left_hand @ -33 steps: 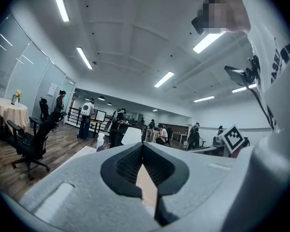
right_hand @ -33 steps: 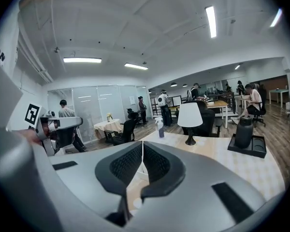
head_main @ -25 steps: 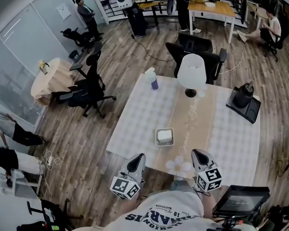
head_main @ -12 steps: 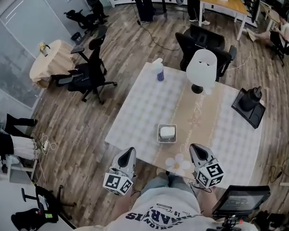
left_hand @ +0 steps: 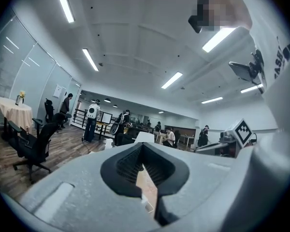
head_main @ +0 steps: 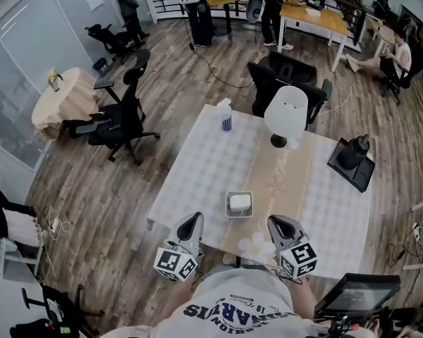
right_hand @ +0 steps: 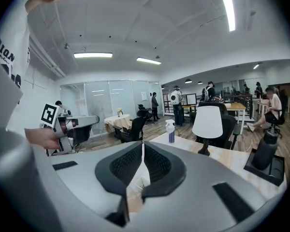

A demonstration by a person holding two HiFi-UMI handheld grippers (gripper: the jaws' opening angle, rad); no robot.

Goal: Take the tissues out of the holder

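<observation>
Both grippers are parked at the near edge of the table (head_main: 197, 162), and both are pinched together with nothing in them: the left gripper (head_main: 194, 220) sits at 7 o'clock of the holder (head_main: 229, 198), the right gripper (head_main: 273, 222) at 5 o'clock. The white tissues (head_main: 240, 203) are stacked inside that small square holder, just ahead of the jaws, between the two and untouched. Now the worries. Neither pair of jaws can take anything until it opens, so a shut push would only shove the holder along. The holder looks light, and I'd guess a pull on the stack could lift it too unless the other gripper pins it. A shallow pinch may bring one sheet or tear it. The surface is a pale chequered cloth with a beige runner (head_main: 282, 167), which could ruck under a dragged holder. A white lamp (head_main: 285, 109) stands at 12 o'clock, a spray bottle (head_main: 225, 115) at 11, a dark jug (head_main: 352, 152) at 2. Around it are a wood floor (head_main: 106, 182), office chairs (head_main: 120, 115) and people at far desks
</observation>
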